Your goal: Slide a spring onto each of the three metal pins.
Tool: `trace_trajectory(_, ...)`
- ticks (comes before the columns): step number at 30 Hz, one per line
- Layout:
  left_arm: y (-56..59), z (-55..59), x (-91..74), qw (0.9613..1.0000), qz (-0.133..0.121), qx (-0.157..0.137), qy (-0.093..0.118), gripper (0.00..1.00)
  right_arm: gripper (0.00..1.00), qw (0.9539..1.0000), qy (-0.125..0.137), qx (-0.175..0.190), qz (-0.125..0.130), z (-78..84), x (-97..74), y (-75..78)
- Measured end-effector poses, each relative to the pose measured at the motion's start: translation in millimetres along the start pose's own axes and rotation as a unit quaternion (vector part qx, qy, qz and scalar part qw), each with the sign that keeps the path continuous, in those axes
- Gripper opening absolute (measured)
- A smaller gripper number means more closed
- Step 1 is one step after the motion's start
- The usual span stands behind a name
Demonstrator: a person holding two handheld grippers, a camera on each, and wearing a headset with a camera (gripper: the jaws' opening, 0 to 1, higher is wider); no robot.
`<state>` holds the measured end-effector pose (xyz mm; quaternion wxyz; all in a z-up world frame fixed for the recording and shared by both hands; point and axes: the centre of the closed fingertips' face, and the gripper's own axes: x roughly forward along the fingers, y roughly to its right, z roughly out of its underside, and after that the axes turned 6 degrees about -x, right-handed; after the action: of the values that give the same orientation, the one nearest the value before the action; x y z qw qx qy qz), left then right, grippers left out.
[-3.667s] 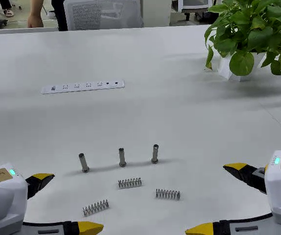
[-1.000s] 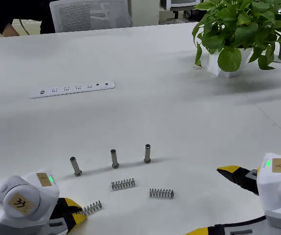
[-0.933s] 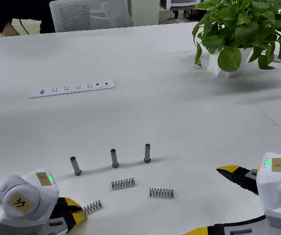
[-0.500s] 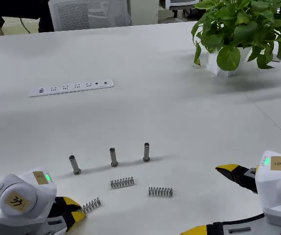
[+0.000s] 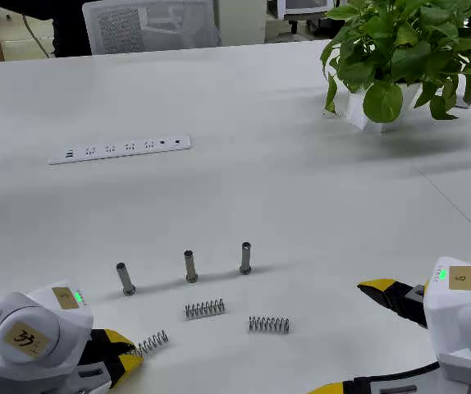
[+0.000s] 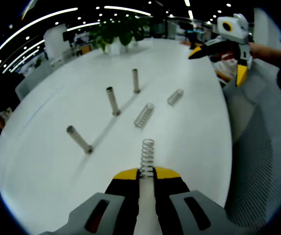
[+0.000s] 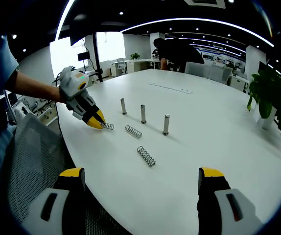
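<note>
Change: left gripper has closed its fingers on the nearest spring.
Right gripper: spread wide.
Pins: all three bare.

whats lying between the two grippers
The middle spring and the right spring lie loose on the table between left gripper and right gripper, clearest in the right gripper view; the left fingers pinch a third spring.

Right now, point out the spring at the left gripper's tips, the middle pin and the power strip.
spring (image 6: 147, 152): left gripper view, its middle coils.
middle pin (image 5: 189, 267): head view, its shaft.
power strip (image 5: 121, 148): head view, its top face.
</note>
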<state>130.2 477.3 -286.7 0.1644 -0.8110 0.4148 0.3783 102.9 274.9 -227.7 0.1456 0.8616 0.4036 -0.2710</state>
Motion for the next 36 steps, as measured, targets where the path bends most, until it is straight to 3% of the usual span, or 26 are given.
trace_trajectory(6,14.9,-10.9,-1.9,0.9998,0.010,0.004,0.019,0.10,0.96,0.9998,0.012,0.013,-0.012,-5.8,3.2,-4.3)
trace_trajectory(15,42.5,-39.6,-4.1,0.9972,0.037,0.029,0.059,0.10,0.94,0.9981,0.039,0.017,-0.044,-32.8,18.6,-14.5)
trace_trajectory(25,57.8,-59.5,0.1,0.9943,0.054,0.032,0.086,0.10,0.91,0.9956,0.052,0.016,-0.077,-53.3,32.5,-24.0)
trace_trajectory(31,64.1,-77.3,4.6,0.9921,0.060,0.039,0.103,0.10,0.83,0.9936,0.057,0.012,-0.097,-61.8,35.7,-27.5)
trace_trajectory(36,72.2,-85.4,4.1,0.9899,0.073,0.058,0.107,0.10,0.66,0.9894,0.052,0.006,-0.136,-60.0,36.3,-35.4)
